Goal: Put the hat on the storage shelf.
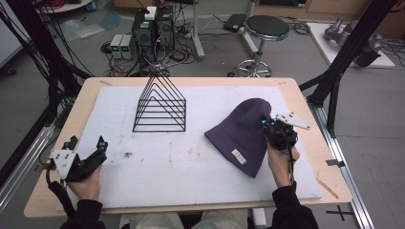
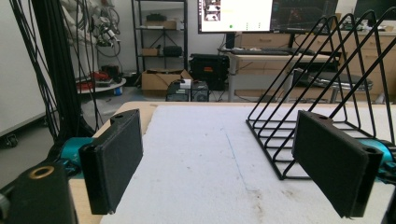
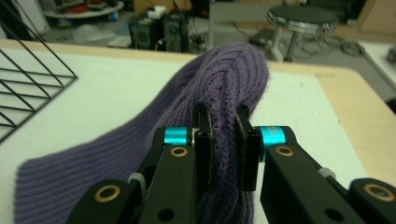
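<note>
Both hand-held black two-jaw grippers, the left gripper (image 1: 98, 148) and the right gripper (image 1: 270, 125), carry teal fittings and brass-ringed screw holes. Each bears a grey three-cornered plate and a trailing black cable. The person wears dark sleeves (image 1: 290, 206).

Even, soft indoor light is falling from above, casting faint shadows; the monitor (image 2: 235, 14) is glaring white, and nearby gripper parts are blurring.

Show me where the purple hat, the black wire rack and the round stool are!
purple hat (image 1: 241, 131): high view, on the ribbed knit in the middle of its body.
black wire rack (image 1: 160, 125): high view, on the wires at its base, near the front.
round stool (image 1: 267, 26): high view, on its dark seat top.
</note>
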